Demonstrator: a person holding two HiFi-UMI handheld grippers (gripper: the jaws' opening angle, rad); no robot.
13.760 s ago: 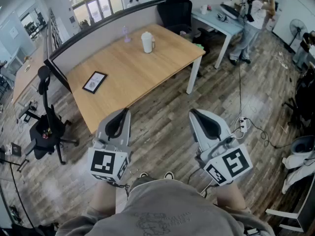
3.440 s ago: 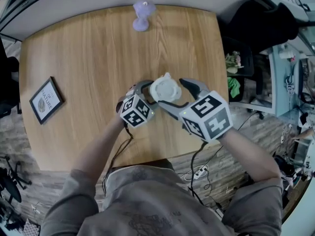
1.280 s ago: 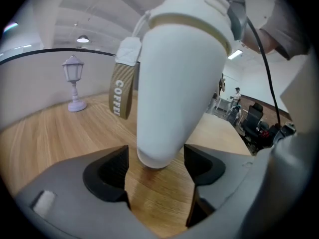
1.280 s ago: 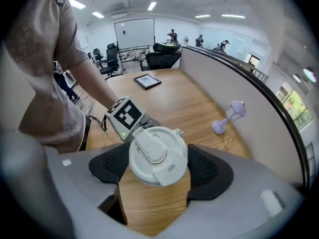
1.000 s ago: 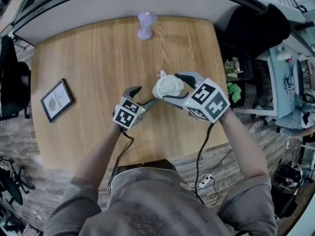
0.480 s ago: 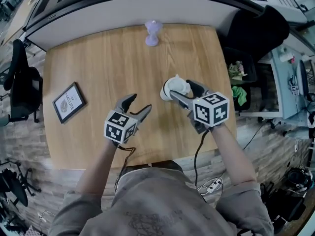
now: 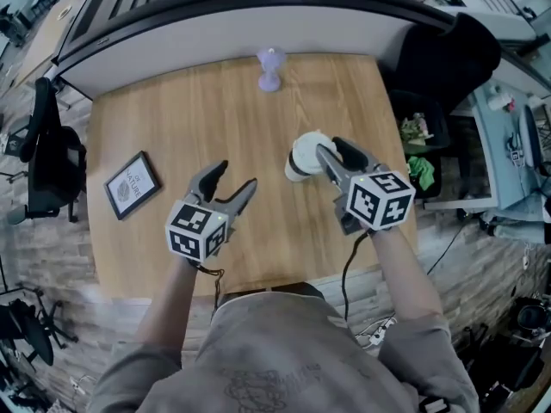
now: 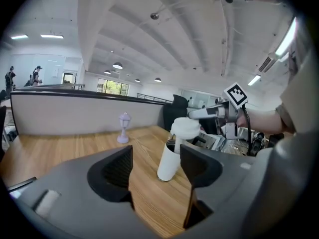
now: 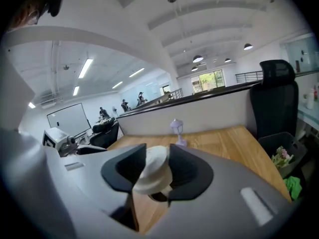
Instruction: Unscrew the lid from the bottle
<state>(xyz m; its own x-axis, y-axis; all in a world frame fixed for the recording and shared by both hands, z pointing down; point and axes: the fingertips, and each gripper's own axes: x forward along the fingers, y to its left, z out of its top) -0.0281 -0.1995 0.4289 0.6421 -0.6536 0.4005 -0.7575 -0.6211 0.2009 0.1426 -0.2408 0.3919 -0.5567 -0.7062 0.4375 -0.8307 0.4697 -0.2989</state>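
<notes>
Right tongs [image 7: 332, 150] closing on lid [image 9: 149, 173] — above bottle [image 8: 168, 163]; left tongs [image 7: 234, 177] released, well apart.

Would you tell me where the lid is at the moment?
The lid is between the closing jaws of the right gripper, tilted just above the open bottle, right of centre on the table in the head view.

white bottle [image 8: 168, 163] upright, mouth open — white lid [image 8: 185, 128] tilted just above it.
</notes>
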